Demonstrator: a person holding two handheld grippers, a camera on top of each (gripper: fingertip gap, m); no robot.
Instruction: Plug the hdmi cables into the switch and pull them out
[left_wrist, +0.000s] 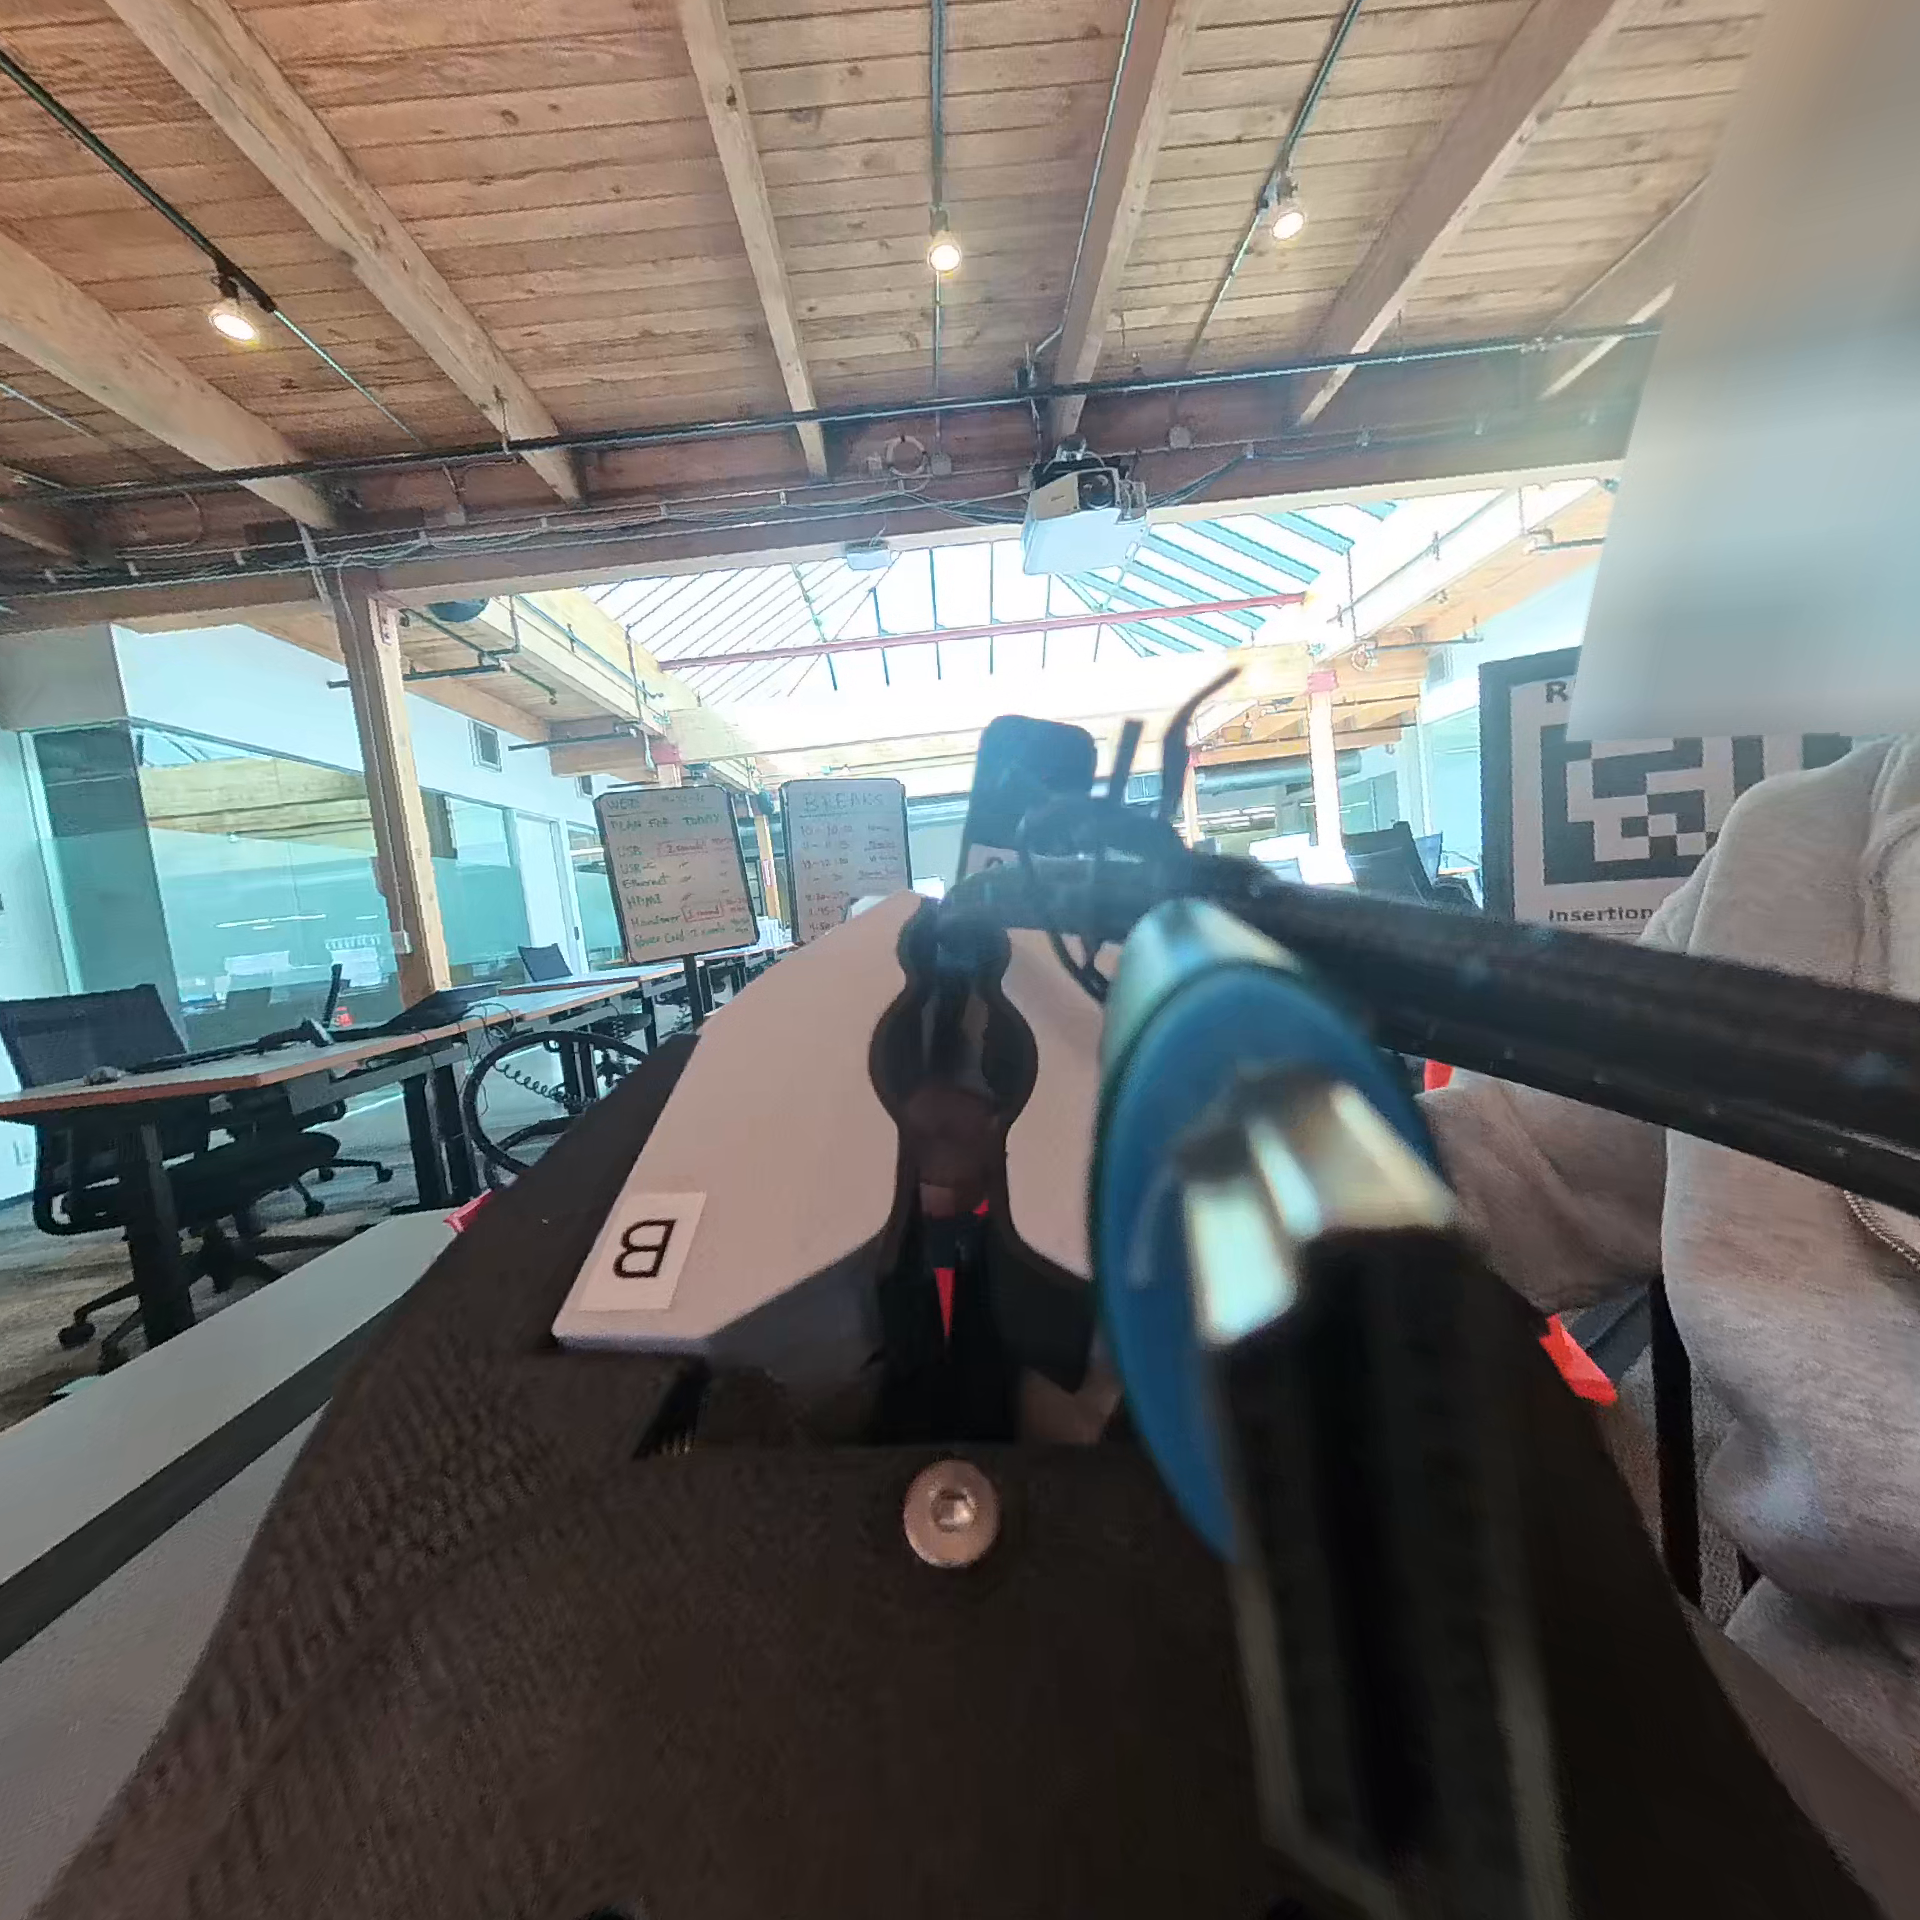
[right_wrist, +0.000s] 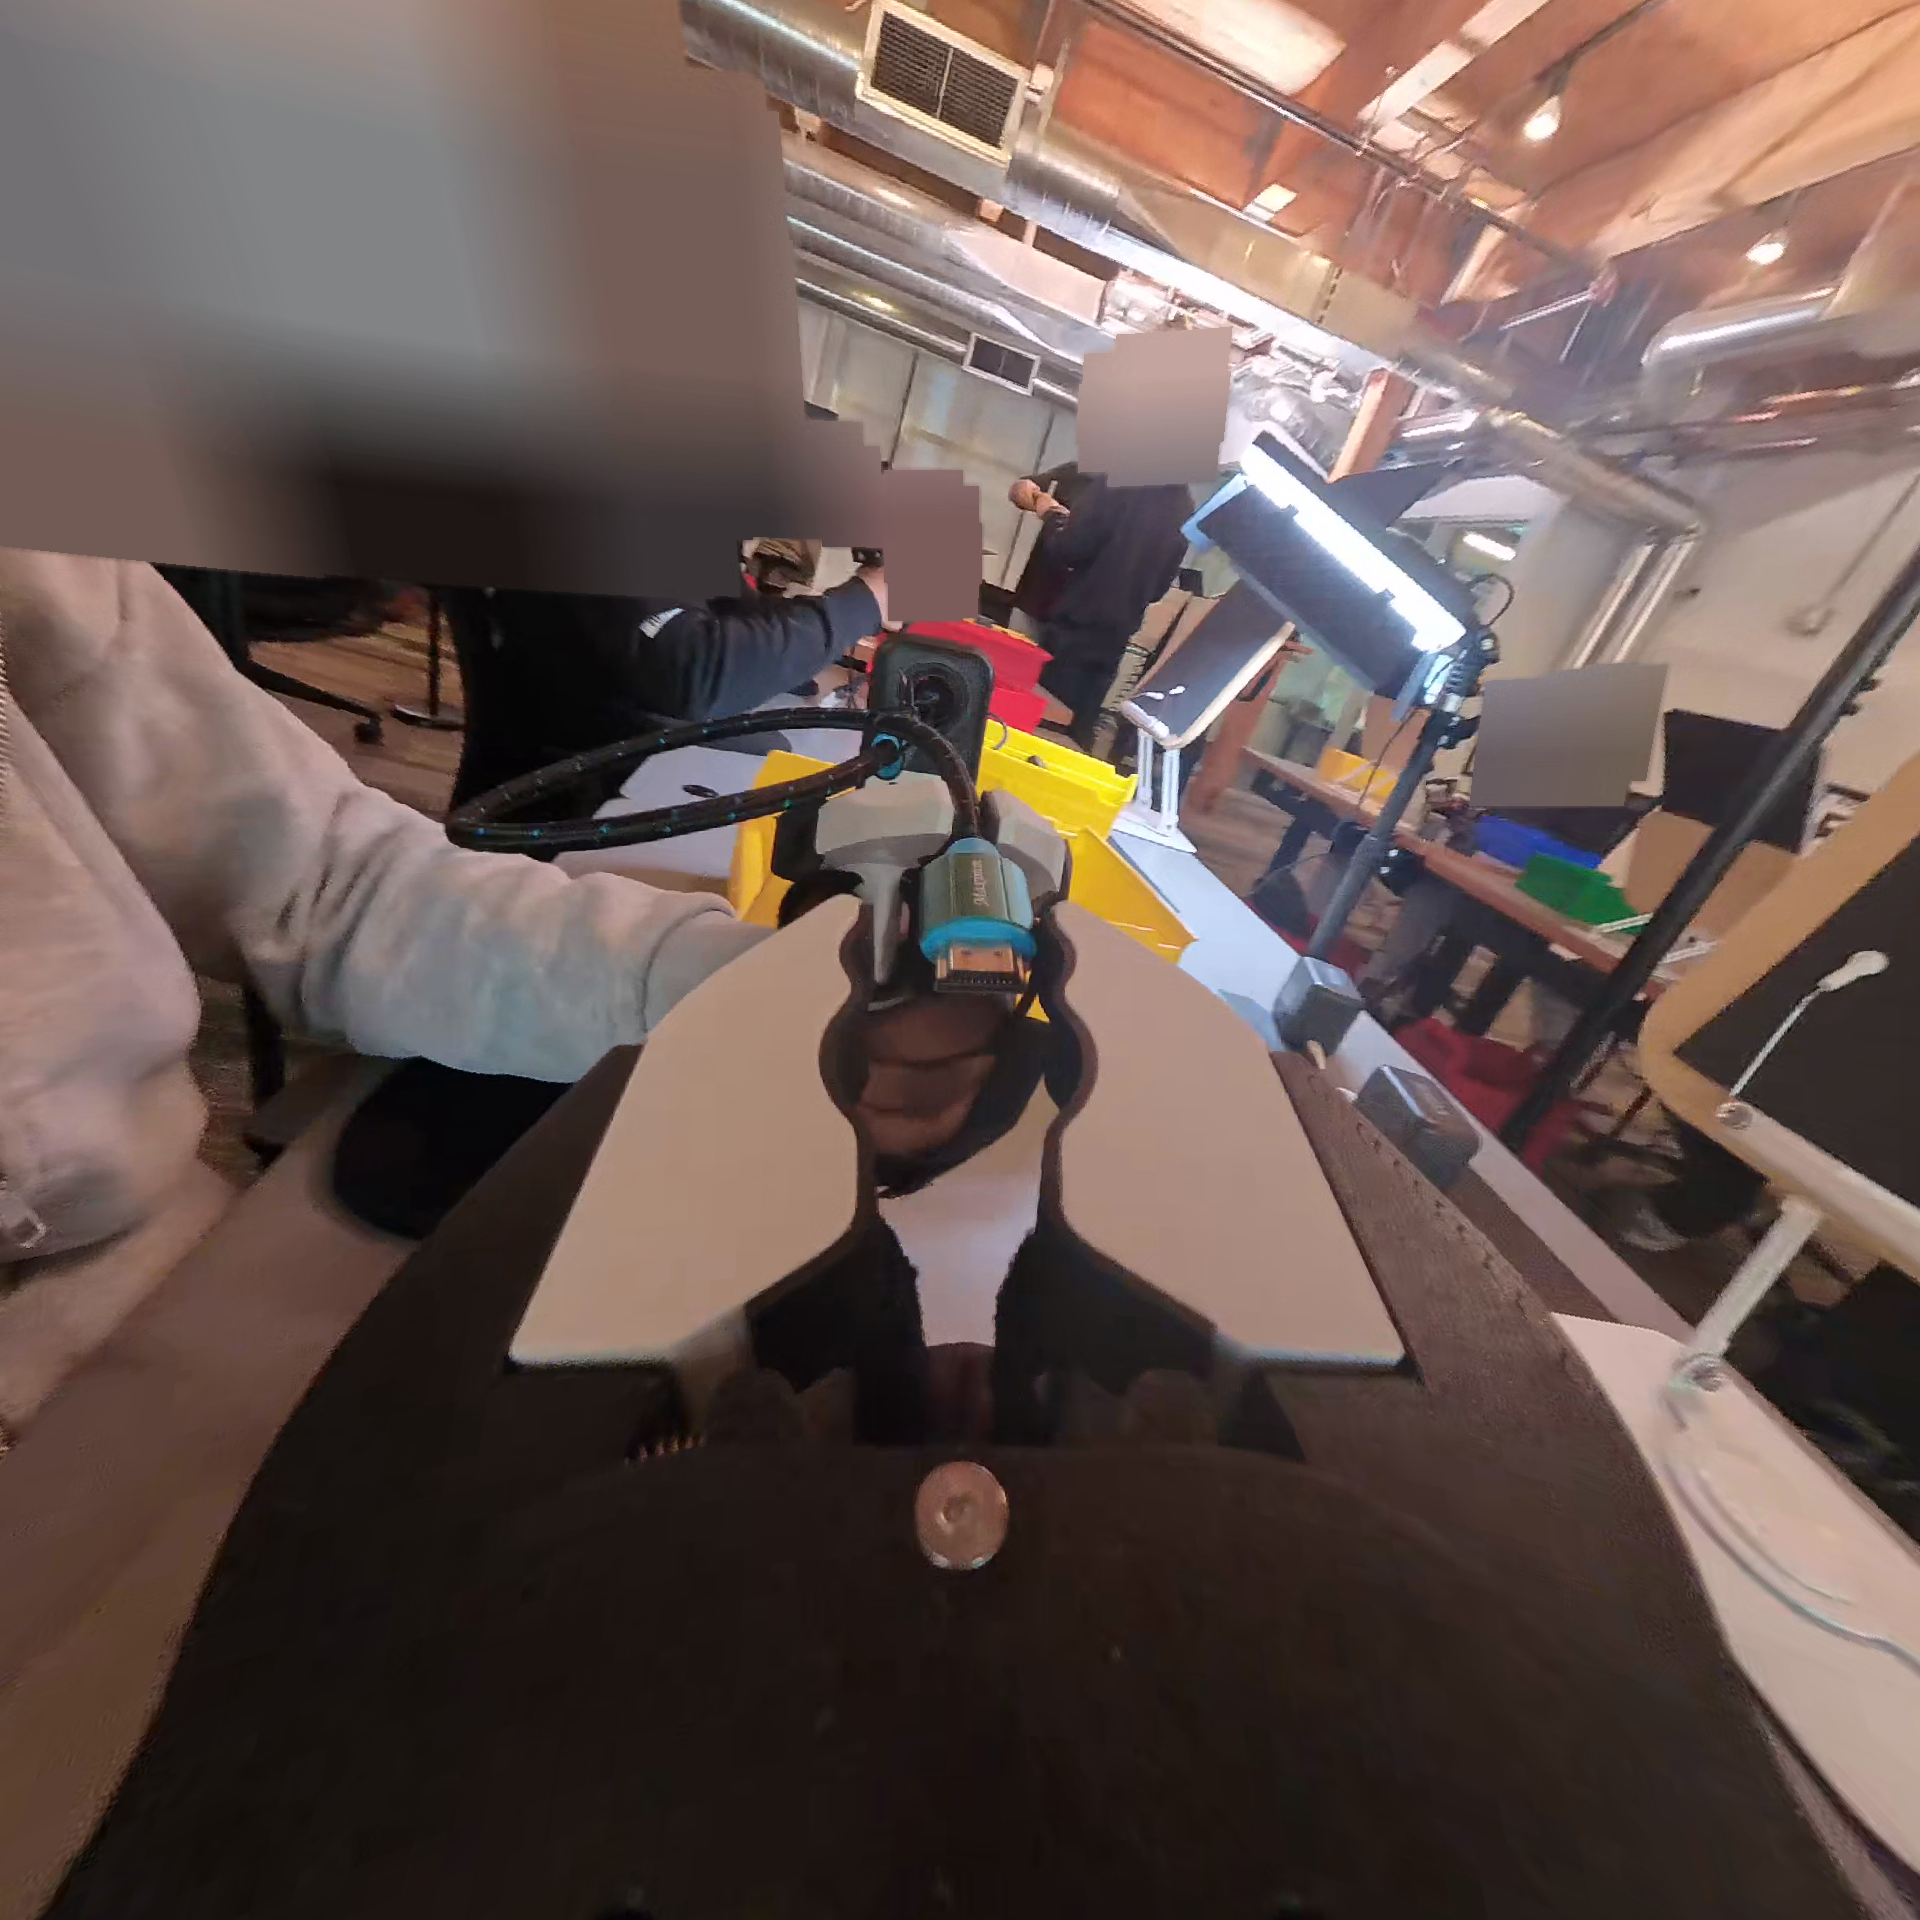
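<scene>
**Both grippers up in the air, one plug between them, no switch to be seen**

Right up against the left lens sits the blue-collared plug, blurred, metal tip aimed back at the camera, its black braided cable running off to the right edge. The left gripper has its fingers drawn tight together at the tips; what sits between them is dark, and I can't tell what it is.

Over to the right wrist view: the right gripper shows its white fingers close together at the tips, and the plug sits right there, gold tip facing the camera. Pinched, or only hanging just beyond? Can't call it. Its cable loops left past a grey sleeve. Yellow bins sit on the tabletop behind.

My read: we're between insertions, a carry or a handover. Next up, someone has to turn that plug forward and find the switch, which neither camera shows.
</scene>
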